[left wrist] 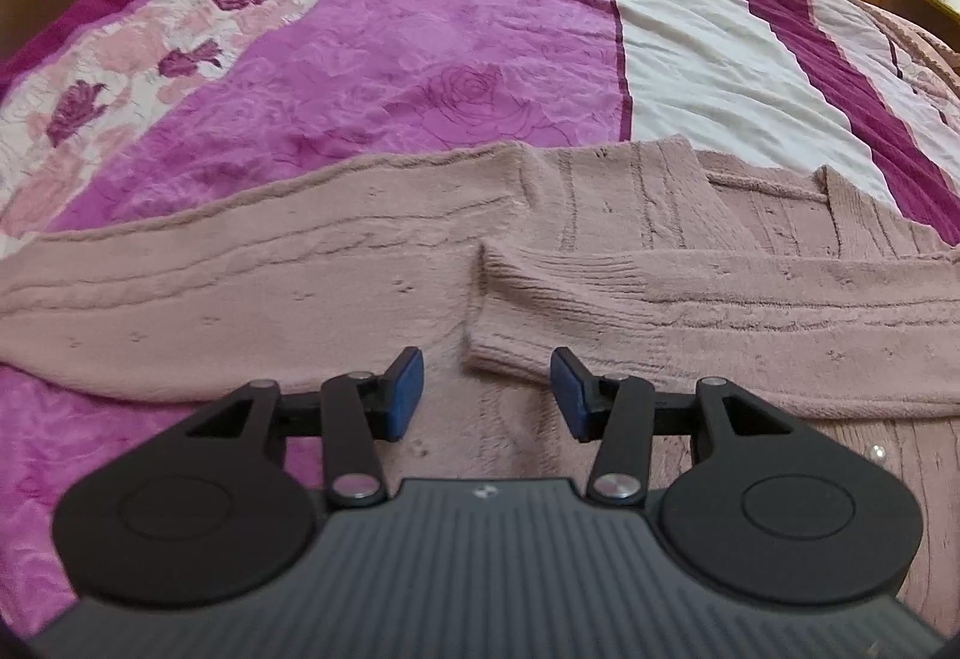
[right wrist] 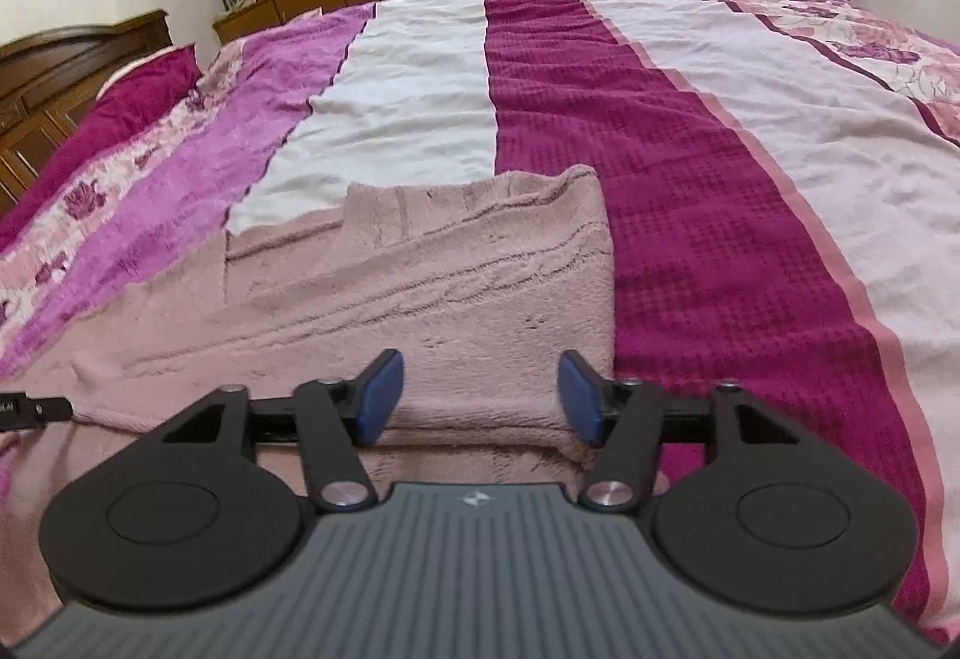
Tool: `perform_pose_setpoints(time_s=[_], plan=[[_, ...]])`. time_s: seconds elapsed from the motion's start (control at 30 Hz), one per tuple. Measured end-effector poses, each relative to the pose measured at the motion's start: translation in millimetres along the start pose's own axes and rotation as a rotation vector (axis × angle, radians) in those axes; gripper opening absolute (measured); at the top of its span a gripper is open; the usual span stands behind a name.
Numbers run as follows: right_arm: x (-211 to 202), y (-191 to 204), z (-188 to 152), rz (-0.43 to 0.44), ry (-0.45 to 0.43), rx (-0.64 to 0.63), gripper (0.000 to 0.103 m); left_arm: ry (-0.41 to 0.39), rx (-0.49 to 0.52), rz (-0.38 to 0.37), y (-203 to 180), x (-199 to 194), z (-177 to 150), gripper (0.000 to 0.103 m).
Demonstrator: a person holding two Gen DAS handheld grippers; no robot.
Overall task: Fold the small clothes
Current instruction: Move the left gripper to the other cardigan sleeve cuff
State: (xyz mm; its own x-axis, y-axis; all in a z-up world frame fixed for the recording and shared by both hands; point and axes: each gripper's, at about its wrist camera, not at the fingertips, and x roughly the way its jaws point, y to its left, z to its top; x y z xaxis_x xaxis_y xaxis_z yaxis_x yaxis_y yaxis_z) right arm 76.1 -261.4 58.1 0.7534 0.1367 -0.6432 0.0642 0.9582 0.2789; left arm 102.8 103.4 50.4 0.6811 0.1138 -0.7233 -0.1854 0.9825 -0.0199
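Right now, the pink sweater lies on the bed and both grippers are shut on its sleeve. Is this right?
Not quite. The pink sweater lies on the bed, but both grippers are open: the left gripper in the left wrist view, the right gripper in the right wrist view, gripping nothing.

Dusty-pink fuzzy knit sweater [left wrist: 300, 293], cable-patterned with small eyelet holes, spread flat across the striped magenta, white and floral bed cover [left wrist: 420, 59]. One sleeve folded in across the body, ribbed cuff [left wrist: 510, 311] lying near the middle. In the right wrist view, folded edge of the same sweater [right wrist: 420, 275] running straight along the dark magenta stripe, far corner slightly raised.
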Motion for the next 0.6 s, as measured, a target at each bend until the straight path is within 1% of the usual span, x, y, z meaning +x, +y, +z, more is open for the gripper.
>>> perform_pose_setpoints(time_s=[0.1, 0.17, 0.37, 0.53, 0.57, 0.6], plan=[[-8.8, 6.3, -1.1, 0.013, -0.002, 0.002, 0.071, -0.004, -0.01, 0.01, 5.9, -12.1, -0.7, 0.052], [-15.1, 12.5, -2.2, 0.027, 0.0, -0.006, 0.071, 0.0, -0.027, 0.019, 10.5, -19.4, -1.9, 0.058], [-31.0, 31.2, -8.5, 0.055, 0.005, -0.026, 0.072, 0.015, -0.063, 0.019, 23.7, -34.9, -9.9, 0.058], [-40.4, 39.7, -17.6, 0.077, 0.022, -0.011, 0.073, 0.025, -0.083, 0.059, 37.9, -44.5, -21.3, 0.058], [-41.3, 40.7, -19.9, 0.077, 0.027, -0.011, 0.073, 0.026, -0.094, 0.068, 42.3, -46.2, -24.0, 0.058], [-41.8, 41.0, -22.7, 0.078, 0.034, -0.012, 0.076, 0.025, -0.103, 0.072, 47.0, -47.6, -26.5, 0.058]])
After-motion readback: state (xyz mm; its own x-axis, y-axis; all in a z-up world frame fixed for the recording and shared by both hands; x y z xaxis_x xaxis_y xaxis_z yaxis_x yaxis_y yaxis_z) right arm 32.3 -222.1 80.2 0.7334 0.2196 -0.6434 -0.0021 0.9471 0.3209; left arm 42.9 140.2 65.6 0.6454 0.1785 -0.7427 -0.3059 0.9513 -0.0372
